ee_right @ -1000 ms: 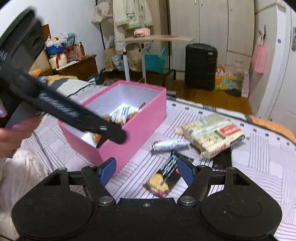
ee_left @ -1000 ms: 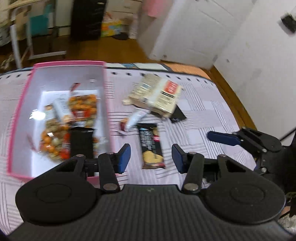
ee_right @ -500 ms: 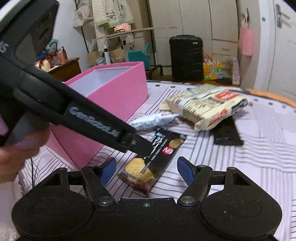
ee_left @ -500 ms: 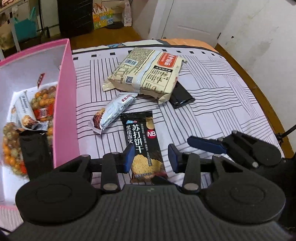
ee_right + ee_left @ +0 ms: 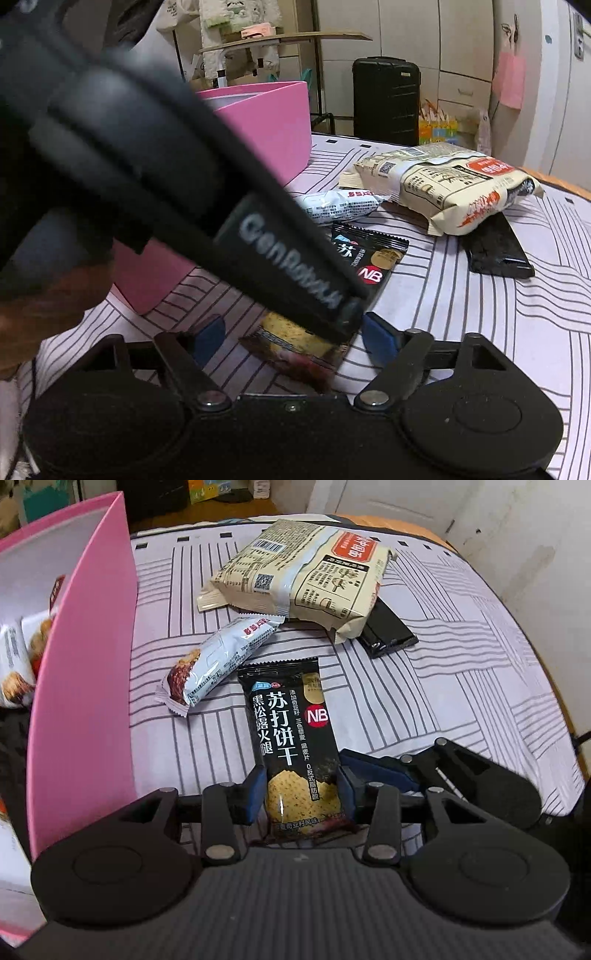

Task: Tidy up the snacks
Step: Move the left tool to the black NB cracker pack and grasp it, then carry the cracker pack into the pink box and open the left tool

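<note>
A black cracker packet (image 5: 291, 734) lies on the striped bedcover (image 5: 461, 664). My left gripper (image 5: 302, 793) points steeply down with both blue pads pressed on the packet's lower sides. In the right wrist view the left gripper's finger (image 5: 288, 266) crosses over the packet (image 5: 373, 258). My right gripper (image 5: 295, 339) straddles the packet's near end; its jaws are opening and touch nothing. Beside the packet lie a white snack bar (image 5: 225, 657) and a big beige noodle pack (image 5: 306, 576). The pink box (image 5: 85, 701) on the left holds several snacks (image 5: 14, 664).
A flat black object (image 5: 388, 635) sticks out from under the noodle pack. The bed's edge and a white wall run along the right. A hand (image 5: 48, 295) holds the left gripper. A black suitcase (image 5: 386, 99) stands on the floor behind.
Both grippers came down to the black cracker packet. The left jaws narrowed onto its sides. The right jaws spread wider around its near end.
</note>
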The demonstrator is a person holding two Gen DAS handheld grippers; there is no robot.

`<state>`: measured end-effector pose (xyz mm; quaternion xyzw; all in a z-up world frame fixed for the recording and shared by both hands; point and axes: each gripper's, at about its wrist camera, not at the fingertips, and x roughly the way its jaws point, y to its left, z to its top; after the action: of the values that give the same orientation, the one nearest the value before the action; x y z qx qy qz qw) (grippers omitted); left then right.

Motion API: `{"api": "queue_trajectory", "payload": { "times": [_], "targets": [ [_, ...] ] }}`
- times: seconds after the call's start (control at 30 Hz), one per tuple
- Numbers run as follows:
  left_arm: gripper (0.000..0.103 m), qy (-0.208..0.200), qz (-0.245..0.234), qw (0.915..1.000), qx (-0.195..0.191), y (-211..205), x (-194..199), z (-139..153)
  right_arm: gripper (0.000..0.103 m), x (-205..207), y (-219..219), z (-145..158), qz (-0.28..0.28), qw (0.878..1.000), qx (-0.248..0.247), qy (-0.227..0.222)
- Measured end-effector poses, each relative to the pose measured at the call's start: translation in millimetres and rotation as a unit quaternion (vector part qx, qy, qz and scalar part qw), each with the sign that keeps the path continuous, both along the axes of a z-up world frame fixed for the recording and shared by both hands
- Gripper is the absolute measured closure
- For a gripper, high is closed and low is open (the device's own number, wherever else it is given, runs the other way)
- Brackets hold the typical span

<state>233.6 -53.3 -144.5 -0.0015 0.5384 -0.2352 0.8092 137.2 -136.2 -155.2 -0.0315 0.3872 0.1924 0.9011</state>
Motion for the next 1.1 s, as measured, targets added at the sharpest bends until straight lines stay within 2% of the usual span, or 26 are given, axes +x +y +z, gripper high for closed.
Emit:
{"api": "queue_trajectory", "payload": {
  "times": [0.13, 0.23, 0.3, 0.37, 0.53, 0.8, 1.1],
  "targets": [
    [0.063, 0.009, 0.006, 0.9997, -0.022, 3.4, 0.8, -1.2, 0.016, 0.7, 2.6, -4.8, -0.01, 1.0, -0.022, -0.017],
    [0.064, 0.03, 0.014, 0.9985, -0.043, 7.8, 3.3, -4.1, 0.016, 0.6, 4.0, -7.0, -0.016, 0.999, -0.034, -0.027],
    [0.064, 0.043, 0.023, 0.9975, -0.051, 11.2, 5.4, -6.4, 0.027, -1.1, 4.4, -5.8, -0.026, 0.999, -0.038, -0.029],
    [0.064, 0.051, 0.037, 0.9967, -0.05, 13.4, 7.5, -10.7, 0.031, -4.3, 5.2, -3.6, -0.028, 0.998, -0.043, -0.026],
    [0.063, 0.054, 0.035, 0.9951, -0.075, 14.3, 5.1, -11.6, 0.032, -15.3, 6.7, 2.8, -0.049, 0.998, -0.047, -0.018],
    [0.063, 0.054, 0.016, 0.9957, -0.073, 13.6, -14.2, -0.9, 0.033, -24.9, 8.4, 22.6, -0.05, 0.997, -0.057, -0.014],
    [0.062, 0.042, -0.003, 0.9969, -0.067, 19.7, -39.4, 32.8, 0.033, -48.8, 22.7, 61.3, -0.037, 0.996, -0.075, -0.023]
  ]
}}
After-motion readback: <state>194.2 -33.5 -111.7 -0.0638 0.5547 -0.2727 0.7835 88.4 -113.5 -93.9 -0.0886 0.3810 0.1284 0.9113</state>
